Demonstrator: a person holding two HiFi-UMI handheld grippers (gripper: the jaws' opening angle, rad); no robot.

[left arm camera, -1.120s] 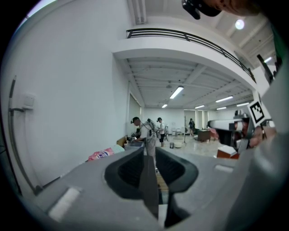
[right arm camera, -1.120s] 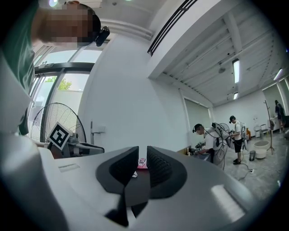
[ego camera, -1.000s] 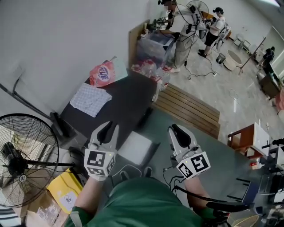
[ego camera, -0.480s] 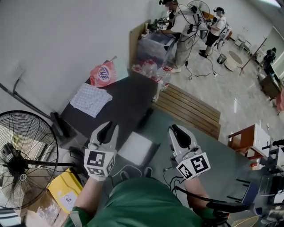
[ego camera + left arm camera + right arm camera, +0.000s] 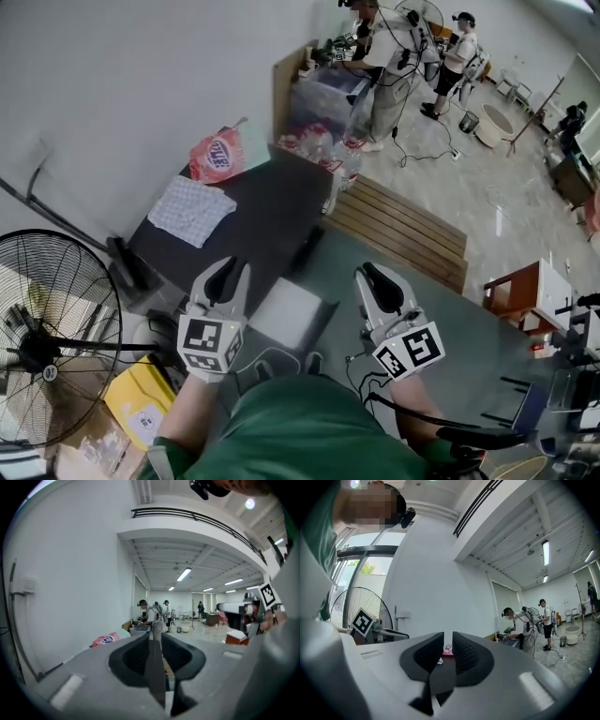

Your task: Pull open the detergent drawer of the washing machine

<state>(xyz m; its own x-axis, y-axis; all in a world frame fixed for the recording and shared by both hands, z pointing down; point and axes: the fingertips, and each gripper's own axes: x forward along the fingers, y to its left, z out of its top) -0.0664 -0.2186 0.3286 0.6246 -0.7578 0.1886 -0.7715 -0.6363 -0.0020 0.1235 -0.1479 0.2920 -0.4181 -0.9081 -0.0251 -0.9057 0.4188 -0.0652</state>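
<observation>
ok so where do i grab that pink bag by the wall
Pinch the top edge of the pink bag, coming from above and in front. It stands upright against the wall, so its back is blocked and its top is likely the freest part.

Near the bottom centre the left gripper (image 5: 228,269) and the right gripper (image 5: 375,276) have smooth, matt pale-grey plastic shells and black, finely ribbed pads that look rubbery. Above them a dark, matt flat top (image 5: 267,225) bears a soft checked cloth (image 5: 192,211) and a glossy, crinkled pink plastic bag (image 5: 216,157), with a slatted board (image 5: 398,230) of bare pale wood to its right. At the left edge the fan (image 5: 56,337) has a thin black metal wire guard, the wall (image 5: 141,84) is matt white, and the floor (image 5: 469,187) at upper right is smooth with a dull sheen.
</observation>
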